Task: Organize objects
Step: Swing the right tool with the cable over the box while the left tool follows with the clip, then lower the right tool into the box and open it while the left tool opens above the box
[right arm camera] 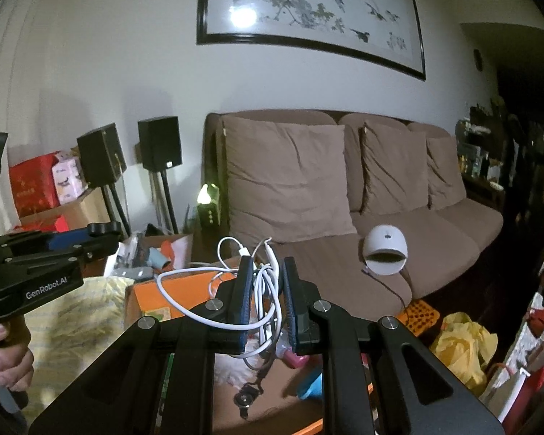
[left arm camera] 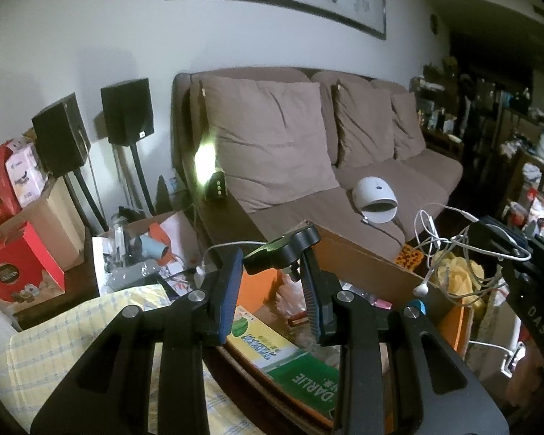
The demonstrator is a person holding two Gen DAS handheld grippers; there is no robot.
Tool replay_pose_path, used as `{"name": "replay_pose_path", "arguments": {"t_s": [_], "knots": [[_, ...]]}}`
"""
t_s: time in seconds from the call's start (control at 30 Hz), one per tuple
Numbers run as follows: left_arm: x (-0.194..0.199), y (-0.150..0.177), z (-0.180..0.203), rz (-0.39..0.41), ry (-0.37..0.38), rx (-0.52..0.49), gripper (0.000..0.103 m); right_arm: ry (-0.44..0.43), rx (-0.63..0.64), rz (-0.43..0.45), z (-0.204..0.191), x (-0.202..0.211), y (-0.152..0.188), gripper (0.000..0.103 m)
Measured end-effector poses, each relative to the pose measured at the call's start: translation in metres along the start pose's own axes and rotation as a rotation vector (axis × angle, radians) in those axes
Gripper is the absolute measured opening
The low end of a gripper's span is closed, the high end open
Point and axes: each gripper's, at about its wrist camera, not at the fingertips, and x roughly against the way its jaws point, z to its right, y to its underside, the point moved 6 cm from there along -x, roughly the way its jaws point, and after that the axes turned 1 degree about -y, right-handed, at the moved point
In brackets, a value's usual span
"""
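Readable text, left wrist view: "DARLIE" in white capitals on the green end of a toothpaste box (left arm camera: 290, 362), lower centre of frame, seen upside down. Further print on its yellow-white part, not legible. "DAS" in pale letters on the black body of the right gripper (left arm camera: 489, 246), right edge of frame; the word may run on out of sight.

Right wrist view: "GenRobot.AI" in white on the black side of the left gripper (right arm camera: 101, 230), left edge of frame.

Gold characters on a red box (right arm camera: 32, 190), left of frame: too small to read. Dark calligraphy at the right end of the framed painting (right arm camera: 308, 11), upper frame: not legible.
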Motion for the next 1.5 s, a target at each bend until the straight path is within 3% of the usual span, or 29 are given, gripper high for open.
{"name": "replay_pose_path", "arguments": {"t_s": [0.47,0.97,1.5], "knots": [[-0.045,0.018,0.008,-0.105,0.016,-0.001,0.03,0.004,0.0,-0.099,0.004,-0.029,0.021,0.015],[-0.068,0.038,0.025,-0.196,0.054,-0.012,0.03,-0.018,0.007,-0.227,-0.004,-0.054,0.043,0.015],[-0.068,0.04,0.032,-0.216,0.072,-0.015,0.031,-0.008,-0.031,-0.237,0.002,-0.054,0.041,0.016]]}}
